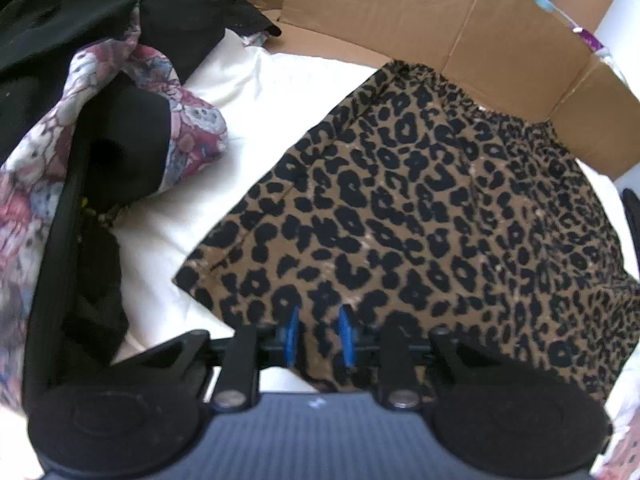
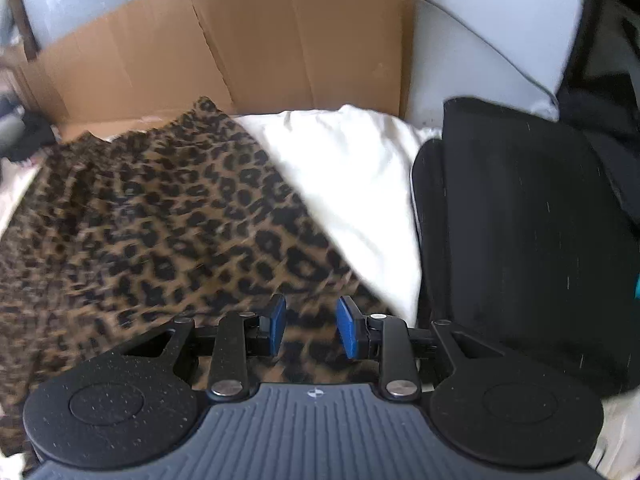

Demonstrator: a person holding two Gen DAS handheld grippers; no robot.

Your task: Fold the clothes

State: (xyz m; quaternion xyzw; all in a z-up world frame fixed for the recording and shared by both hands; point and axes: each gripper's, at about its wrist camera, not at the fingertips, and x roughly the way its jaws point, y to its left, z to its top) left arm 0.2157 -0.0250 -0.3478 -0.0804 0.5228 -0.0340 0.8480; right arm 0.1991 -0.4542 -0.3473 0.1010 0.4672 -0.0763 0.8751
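A leopard-print garment (image 1: 420, 208) lies spread flat on white bedding (image 1: 248, 92), its gathered waistband toward the cardboard at the back. My left gripper (image 1: 320, 336) hovers over the garment's near hem, blue pads apart, and the print shows in the gap without being pinched. The right wrist view shows the same garment (image 2: 160, 220), blurred, reaching under my right gripper (image 2: 311, 326). Its blue pads stand apart above the garment's right corner, and I see no fabric pressed between them.
A flattened cardboard sheet (image 1: 400, 12) (image 2: 260, 40) stands along the back. On the left lies a heap of floral cloth (image 1: 100, 80) and black clothes (image 1: 48, 20). On the right, a black padded case (image 2: 520, 220) rests on the white bedding (image 2: 352, 168).
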